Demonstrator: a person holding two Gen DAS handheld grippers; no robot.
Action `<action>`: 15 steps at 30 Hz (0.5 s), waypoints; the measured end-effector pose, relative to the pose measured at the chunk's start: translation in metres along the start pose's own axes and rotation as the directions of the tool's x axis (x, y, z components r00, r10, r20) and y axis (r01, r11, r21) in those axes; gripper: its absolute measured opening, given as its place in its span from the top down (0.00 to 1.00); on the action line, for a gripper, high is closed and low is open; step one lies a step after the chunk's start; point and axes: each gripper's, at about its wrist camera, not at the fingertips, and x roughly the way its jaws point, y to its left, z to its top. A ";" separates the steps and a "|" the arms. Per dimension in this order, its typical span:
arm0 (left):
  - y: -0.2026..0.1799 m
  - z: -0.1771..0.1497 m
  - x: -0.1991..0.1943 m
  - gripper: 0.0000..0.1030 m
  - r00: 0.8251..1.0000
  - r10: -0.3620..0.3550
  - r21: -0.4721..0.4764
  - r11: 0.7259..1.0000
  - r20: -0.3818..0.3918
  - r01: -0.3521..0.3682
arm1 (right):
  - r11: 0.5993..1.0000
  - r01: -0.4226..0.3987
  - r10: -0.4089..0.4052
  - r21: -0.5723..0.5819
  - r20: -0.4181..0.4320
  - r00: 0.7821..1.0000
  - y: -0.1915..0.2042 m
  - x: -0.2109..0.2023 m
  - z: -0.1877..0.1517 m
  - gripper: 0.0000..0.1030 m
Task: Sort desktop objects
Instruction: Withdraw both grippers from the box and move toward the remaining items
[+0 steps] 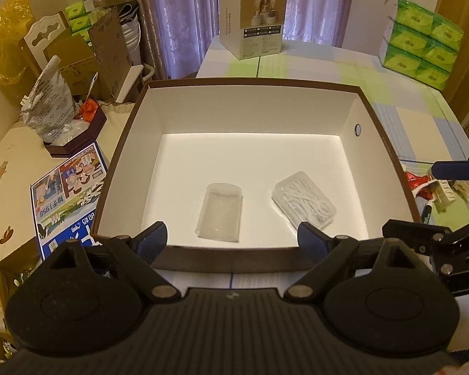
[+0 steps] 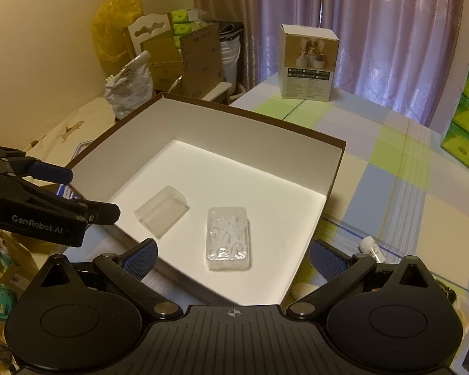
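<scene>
The left gripper (image 1: 233, 237) is seen at the near rim of a brown-edged box (image 1: 122, 143), its blue-padded fingers (image 1: 151, 239) spread wide with nothing between them. The right gripper (image 2: 233, 257) is likewise held at the box's near corner, its jaws released and empty. Inside the white-lined box, two items are laid on the floor near the front wall: a clear plastic sleeve (image 1: 219, 211), lying flat, and just beside it, apart and not touching, a clear case of white floss picks (image 1: 303, 200). In the right wrist view the same case (image 2: 229, 238) is shown nearest the camera, with the sleeve (image 2: 162, 211) to its left. To the right of the box, loose objects are left on the checked tablecloth (image 2: 390, 187): a small white bottle (image 2: 372, 248) in the right view, and a red wrapper (image 1: 417, 182) and a green marker (image 1: 427, 215) in the left view. To the left, a printed blue flyer (image 1: 67, 193) is spread beside the box, and a dark tray (image 1: 78, 137) of bags and odds and ends is set behind it. Further back on the table, a tall cardboard product carton (image 1: 253, 22) is stood upright, and green tissue packs (image 1: 422, 40) are stacked at the far right. Purple curtains (image 2: 375, 31) are drawn across the background.
</scene>
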 end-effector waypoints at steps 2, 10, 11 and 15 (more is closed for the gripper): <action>-0.003 -0.003 -0.004 0.14 1.000 0.001 -0.002 1.000 0.004 -0.001 | 1.000 -0.006 0.006 -0.006 0.001 1.000 0.000 -0.004 -0.003 0.02; -0.014 -0.012 -0.018 0.14 1.000 0.012 -0.014 1.000 0.014 -0.011 | 0.999 -0.024 0.024 -0.020 0.003 1.000 -0.004 -0.018 -0.015 0.02; -0.016 -0.014 -0.019 0.14 1.000 0.013 -0.015 1.000 0.014 -0.012 | 0.999 -0.029 0.029 -0.021 0.002 1.000 -0.004 -0.020 -0.017 0.02; -0.021 -0.020 -0.022 0.14 1.000 0.015 -0.030 0.999 0.007 -0.015 | 0.999 -0.044 0.044 -0.028 -0.006 0.999 -0.007 -0.024 -0.023 0.02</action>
